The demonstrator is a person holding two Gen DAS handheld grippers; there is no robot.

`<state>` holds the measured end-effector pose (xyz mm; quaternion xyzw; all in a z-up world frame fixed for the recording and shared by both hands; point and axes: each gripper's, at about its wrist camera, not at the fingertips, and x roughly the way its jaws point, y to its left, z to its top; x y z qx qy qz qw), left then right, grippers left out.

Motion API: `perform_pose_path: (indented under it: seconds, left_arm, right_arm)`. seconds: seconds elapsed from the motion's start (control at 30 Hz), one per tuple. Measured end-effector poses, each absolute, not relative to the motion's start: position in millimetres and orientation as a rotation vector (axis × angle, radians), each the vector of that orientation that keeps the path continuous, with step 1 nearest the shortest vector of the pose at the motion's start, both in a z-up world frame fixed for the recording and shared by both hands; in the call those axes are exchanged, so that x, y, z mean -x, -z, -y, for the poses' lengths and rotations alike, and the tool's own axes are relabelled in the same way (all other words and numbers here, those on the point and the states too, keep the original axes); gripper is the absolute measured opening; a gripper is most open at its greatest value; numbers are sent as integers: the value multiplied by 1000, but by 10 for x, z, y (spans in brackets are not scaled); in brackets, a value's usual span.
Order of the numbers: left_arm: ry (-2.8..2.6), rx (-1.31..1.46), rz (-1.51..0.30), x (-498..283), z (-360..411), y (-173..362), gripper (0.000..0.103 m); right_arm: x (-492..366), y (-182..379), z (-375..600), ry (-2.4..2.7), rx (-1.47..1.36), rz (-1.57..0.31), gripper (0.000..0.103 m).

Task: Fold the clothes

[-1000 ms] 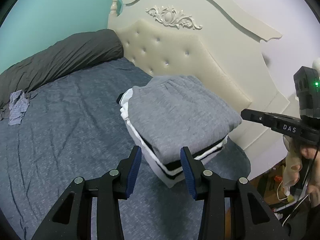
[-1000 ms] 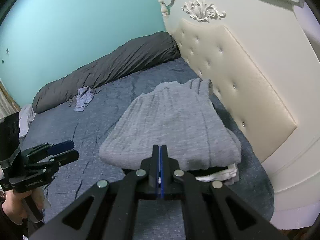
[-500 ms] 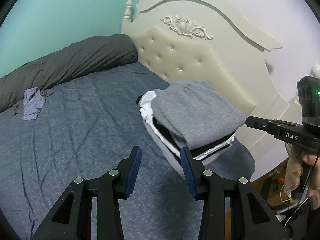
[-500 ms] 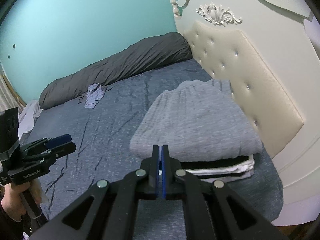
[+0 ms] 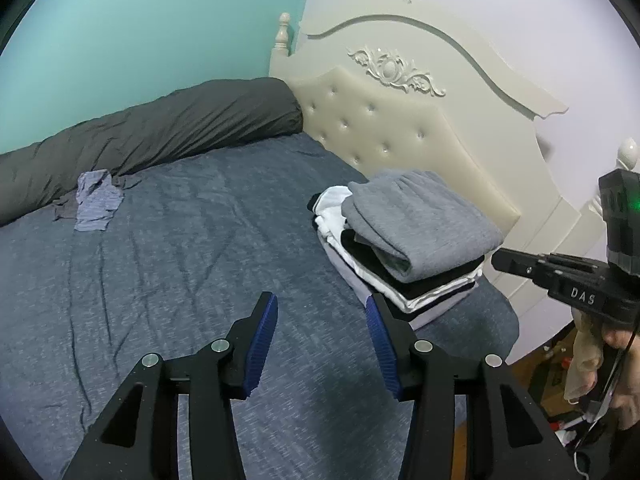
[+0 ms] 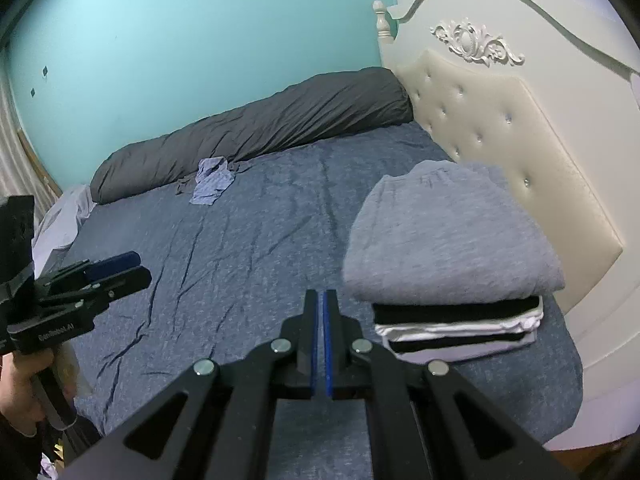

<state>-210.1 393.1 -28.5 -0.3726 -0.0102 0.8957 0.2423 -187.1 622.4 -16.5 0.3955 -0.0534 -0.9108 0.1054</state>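
Left tongs (image 5: 322,322) opening, empty; right tongs (image 6: 320,322) closed, empty; one folded stack (image 6: 452,256), one crumpled garment (image 6: 212,182).

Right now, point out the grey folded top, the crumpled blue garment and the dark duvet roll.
grey folded top (image 6: 448,240): right wrist view, middle of its upper face, top of the stack.
crumpled blue garment (image 5: 98,204): left wrist view, its centre.
dark duvet roll (image 6: 272,136): right wrist view, mid-length.

1. Blue-grey sheet (image 5: 192,280) covers the bed, creased across the middle.
2. Dark grey rolled duvet (image 6: 256,132) lies along the teal wall (image 6: 200,40).
3. Cream tufted headboard (image 5: 400,132) stands at the bed's end, a carved scroll ornament (image 6: 476,42) above the padding.
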Motion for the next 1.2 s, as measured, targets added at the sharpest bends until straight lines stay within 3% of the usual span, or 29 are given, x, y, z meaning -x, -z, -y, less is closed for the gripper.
perform_pose_path:
  seconds: [0.63, 0.87, 0.97, 1.2]
  left_arm:
    - [-2424, 950, 14, 1422, -3641, 161, 63]
    - [-2408, 921, -4, 1181, -3684, 125, 67]
    - [-2402, 905, 4, 1070, -3688, 114, 72]
    - [-2399, 870, -20, 839, -3680, 109, 79]
  right_arm:
    - [1021, 64, -5785, 2764, -1138, 198, 5]
    - [700, 44, -5748, 2803, -1106, 241, 16]
    - [565, 40, -5733, 2822, -1091, 259, 26]
    - [289, 80, -5699, 2862, -1074, 304, 31]
